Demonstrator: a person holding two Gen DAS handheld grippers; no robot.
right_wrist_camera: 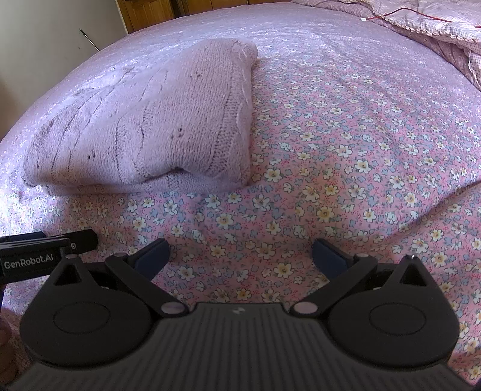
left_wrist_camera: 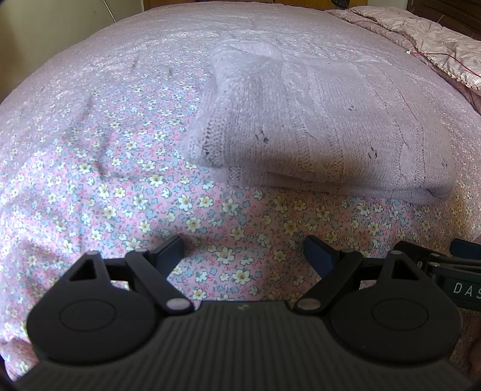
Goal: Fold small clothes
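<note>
A pale lilac knitted sweater (left_wrist_camera: 324, 126) lies folded in layers on the floral bed sheet (left_wrist_camera: 120, 186). In the right wrist view the sweater (right_wrist_camera: 144, 126) sits to the upper left. My left gripper (left_wrist_camera: 243, 249) is open and empty, a short way in front of the sweater's near folded edge. My right gripper (right_wrist_camera: 240, 252) is open and empty, to the right of and in front of the sweater. The other gripper's body shows at the right edge of the left wrist view (left_wrist_camera: 451, 270) and at the left edge of the right wrist view (right_wrist_camera: 45, 249).
A rumpled pink quilt (left_wrist_camera: 427, 39) with a red wire (left_wrist_camera: 451, 57) lies at the far right of the bed; it also shows in the right wrist view (right_wrist_camera: 421, 18). A wall and wooden furniture (right_wrist_camera: 144, 12) stand beyond the bed's far edge.
</note>
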